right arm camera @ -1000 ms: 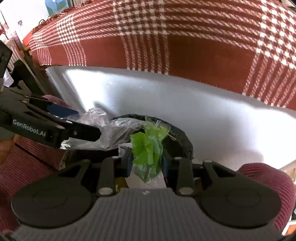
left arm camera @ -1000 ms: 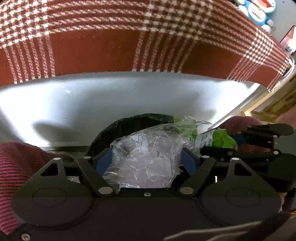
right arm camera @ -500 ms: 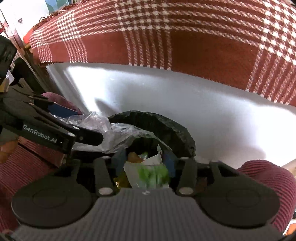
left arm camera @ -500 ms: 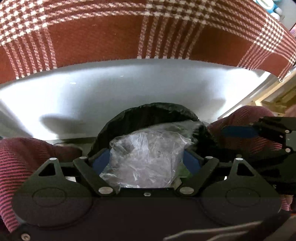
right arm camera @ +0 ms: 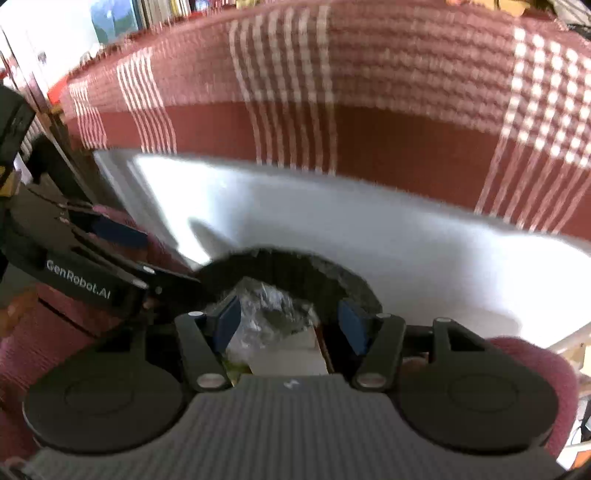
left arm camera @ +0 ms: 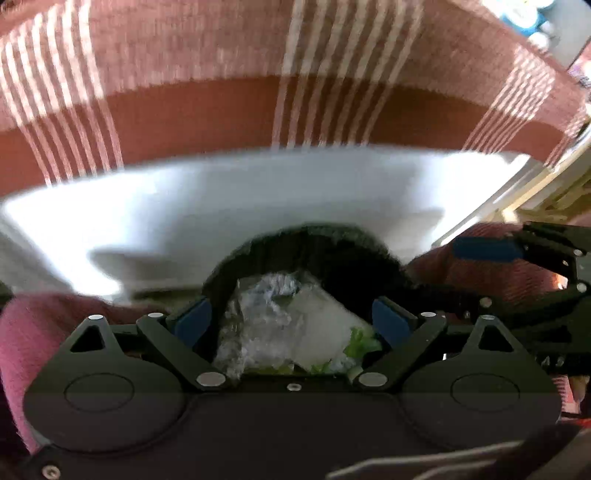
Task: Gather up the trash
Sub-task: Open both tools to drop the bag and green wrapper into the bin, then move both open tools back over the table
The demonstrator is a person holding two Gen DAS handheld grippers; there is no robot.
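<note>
A bin with a black liner (left arm camera: 306, 240) stands below both grippers. My left gripper (left arm camera: 290, 314) hangs over its mouth with its jaws opening; the crumpled clear plastic (left arm camera: 266, 325) lies loose in the bin between the blue pads, touching neither. A green wrapper (left arm camera: 360, 341) and white paper lie beside it. My right gripper (right arm camera: 291, 321) is over the same bin (right arm camera: 280, 260), its jaws also opening, with nothing gripped; clear plastic (right arm camera: 266, 306) and white paper (right arm camera: 288, 354) show below. Each gripper appears in the other's view: the right gripper (left arm camera: 472, 275) at the right, the left gripper (right arm camera: 155, 254) at the left.
A red and white plaid cloth (left arm camera: 295, 92) hangs over a white panel (left arm camera: 258, 192) just behind the bin. A person's knees in dark red fabric (left arm camera: 37, 332) (right arm camera: 535, 369) flank the bin. Shelves with books (right arm camera: 122, 14) stand at the far left.
The left jaws widened and let go of the clear plastic, which sank into the bin. The right jaws opened and the green wrapper dropped in. Both views are now blurred.
</note>
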